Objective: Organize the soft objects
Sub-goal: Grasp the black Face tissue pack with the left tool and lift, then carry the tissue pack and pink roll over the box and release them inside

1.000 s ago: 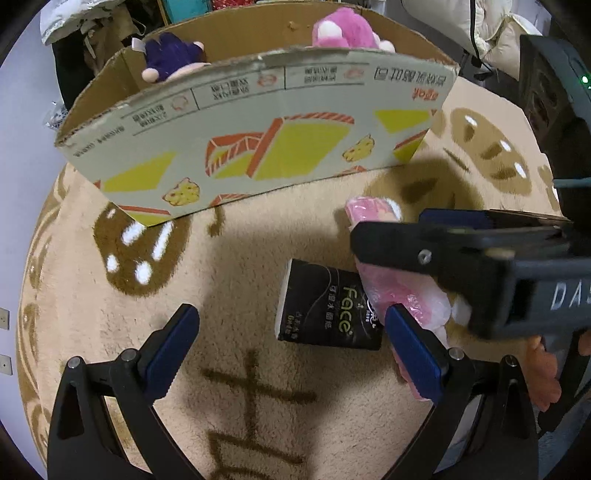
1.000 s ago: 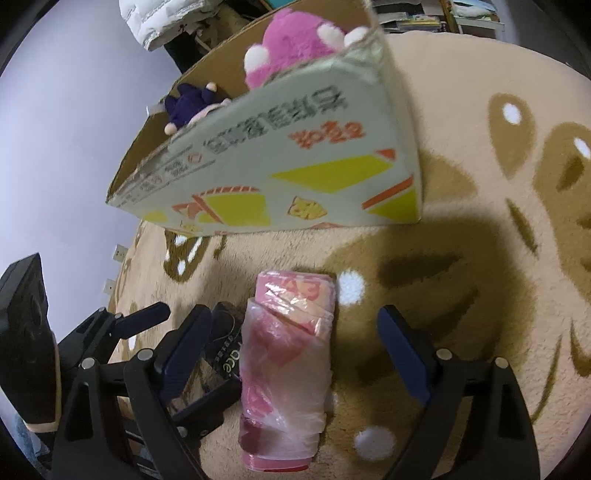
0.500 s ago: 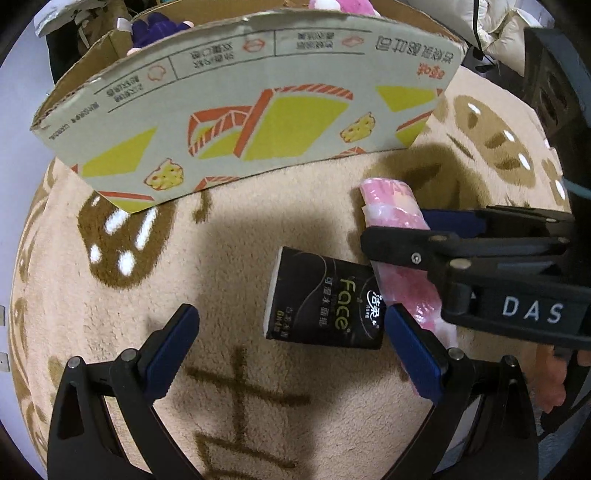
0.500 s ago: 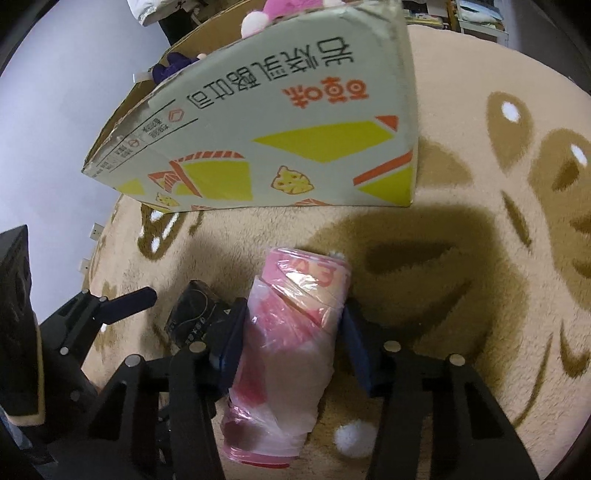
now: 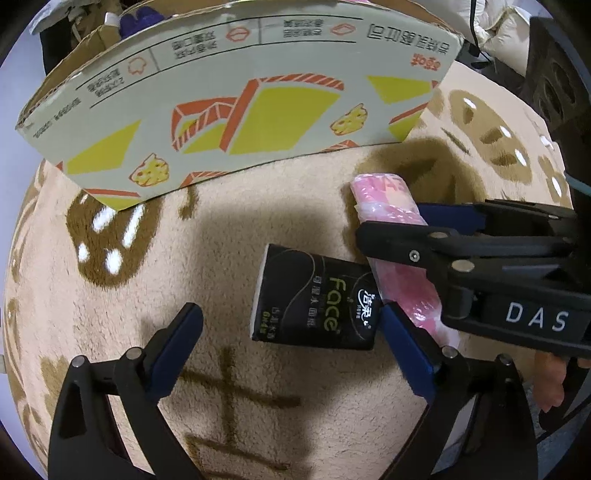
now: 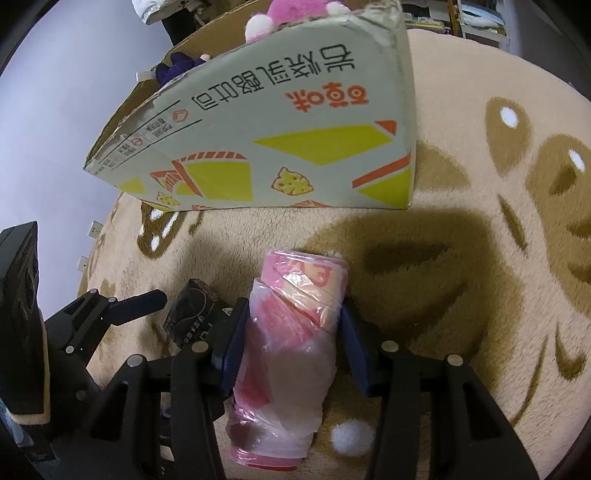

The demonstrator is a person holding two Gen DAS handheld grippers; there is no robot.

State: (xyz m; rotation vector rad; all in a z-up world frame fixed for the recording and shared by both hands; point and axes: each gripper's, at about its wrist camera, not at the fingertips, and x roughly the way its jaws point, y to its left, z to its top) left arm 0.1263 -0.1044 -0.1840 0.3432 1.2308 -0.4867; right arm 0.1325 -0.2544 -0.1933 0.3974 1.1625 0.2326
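**Two soft packs not yet in the box**

The right claw grips the pink plastic-wrapped roll on the beige rug. The left claw is closing around the black rectangular tissue pack, not yet pressing it. Beyond both claws, the printed cardboard box already holds plush toys, half hidden behind its wall.

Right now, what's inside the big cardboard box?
Peeking over the cardboard box rim are a pink plush toy and a purple plush toy. The box wall hides their bodies and anything deeper inside.
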